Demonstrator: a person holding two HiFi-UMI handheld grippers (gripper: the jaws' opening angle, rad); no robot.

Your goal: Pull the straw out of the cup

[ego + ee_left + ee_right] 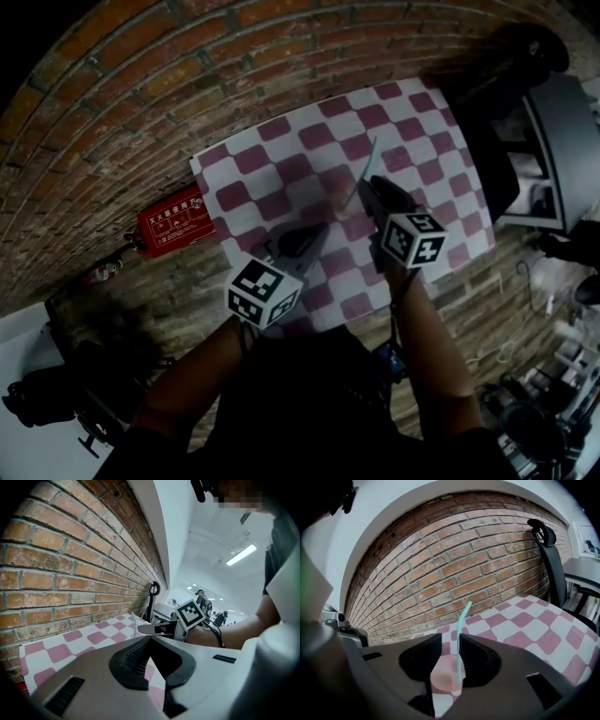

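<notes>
Dim over on the head view, black vignette swallowing the corners, the brick wall [141,122] bowing hard around the checked cloth [281,169] and the bottom sunk in shadow. Left gripper view is much brighter, a ceiling strip light [241,555] flaring across a washed-out white room. Right gripper view gets soft, even light, bricks curved by the fisheye, and the close foreground dark and blurred.

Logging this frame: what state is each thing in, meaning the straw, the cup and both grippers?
straw: standing in the cup, bent at the top, not yet pulled out.
cup: upright on the checked cloth, straw inside.
right gripper: jaws apart on either side of the straw, not closed on it.
left gripper: jaws together, nothing between them.
</notes>
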